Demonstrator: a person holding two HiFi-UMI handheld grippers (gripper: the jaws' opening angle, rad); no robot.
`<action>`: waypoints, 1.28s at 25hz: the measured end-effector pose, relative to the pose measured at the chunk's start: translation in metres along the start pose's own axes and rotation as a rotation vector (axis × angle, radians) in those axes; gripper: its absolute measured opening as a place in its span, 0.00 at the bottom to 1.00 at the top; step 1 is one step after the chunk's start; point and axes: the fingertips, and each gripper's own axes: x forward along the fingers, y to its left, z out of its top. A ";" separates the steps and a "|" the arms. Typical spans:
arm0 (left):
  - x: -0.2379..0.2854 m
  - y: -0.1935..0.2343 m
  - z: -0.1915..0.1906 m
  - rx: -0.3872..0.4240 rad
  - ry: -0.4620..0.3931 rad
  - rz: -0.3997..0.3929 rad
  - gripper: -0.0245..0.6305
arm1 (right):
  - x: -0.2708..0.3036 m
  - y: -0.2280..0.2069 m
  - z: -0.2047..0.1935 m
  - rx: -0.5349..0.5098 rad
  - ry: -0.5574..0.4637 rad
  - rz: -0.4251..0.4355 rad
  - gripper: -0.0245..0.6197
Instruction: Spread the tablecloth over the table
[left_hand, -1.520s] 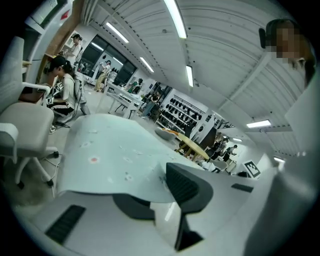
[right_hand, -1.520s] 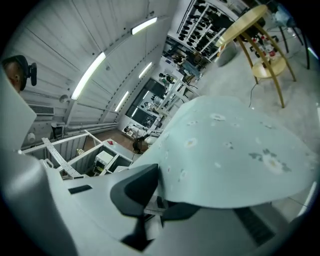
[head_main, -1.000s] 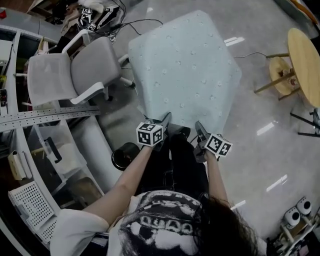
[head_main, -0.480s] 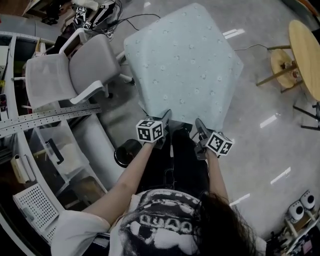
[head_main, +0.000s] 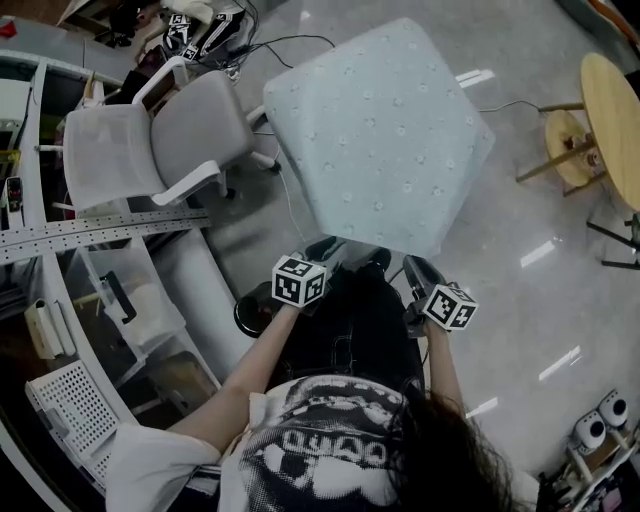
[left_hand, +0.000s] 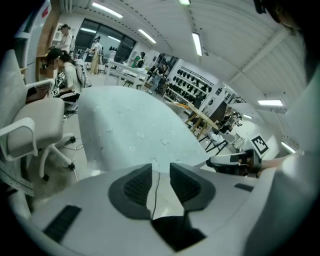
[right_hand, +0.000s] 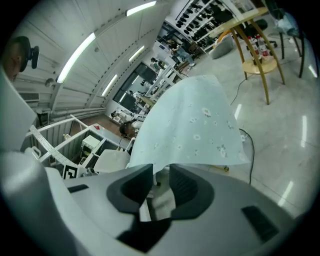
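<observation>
A pale blue tablecloth (head_main: 380, 140) with small flower prints lies draped over the table, its near edge hanging down in front of me. My left gripper (head_main: 325, 250) is just short of that edge. Its jaws are opening, and the cloth (left_hand: 135, 130) shows through the gap without the pads pressing on it. My right gripper (head_main: 418, 272) sits a little back from the hem, its jaws also opening. In the right gripper view the cloth (right_hand: 195, 120) hangs ahead of the jaws (right_hand: 161, 187). The left gripper view has its own jaws (left_hand: 161, 182) low in the middle.
A grey office chair (head_main: 150, 140) stands left of the table. A round wooden table (head_main: 612, 110) and a stool (head_main: 565, 150) are at the right. A perforated metal rail (head_main: 100, 235) and plastic bins (head_main: 120, 300) line the left. Cables (head_main: 270, 45) run over the floor behind.
Both grippers have drawn back toward me from the cloth's near edge and their jaws have widened. The hem now hangs free of them.
</observation>
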 end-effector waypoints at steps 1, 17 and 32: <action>-0.005 -0.002 0.004 0.017 -0.018 -0.002 0.22 | -0.005 0.002 0.000 -0.022 0.006 -0.005 0.18; -0.120 0.010 0.021 0.088 -0.193 -0.004 0.22 | 0.008 0.134 -0.002 -0.315 -0.034 0.138 0.17; -0.220 0.022 -0.047 0.044 -0.305 0.043 0.22 | 0.010 0.251 -0.081 -0.522 0.036 0.260 0.11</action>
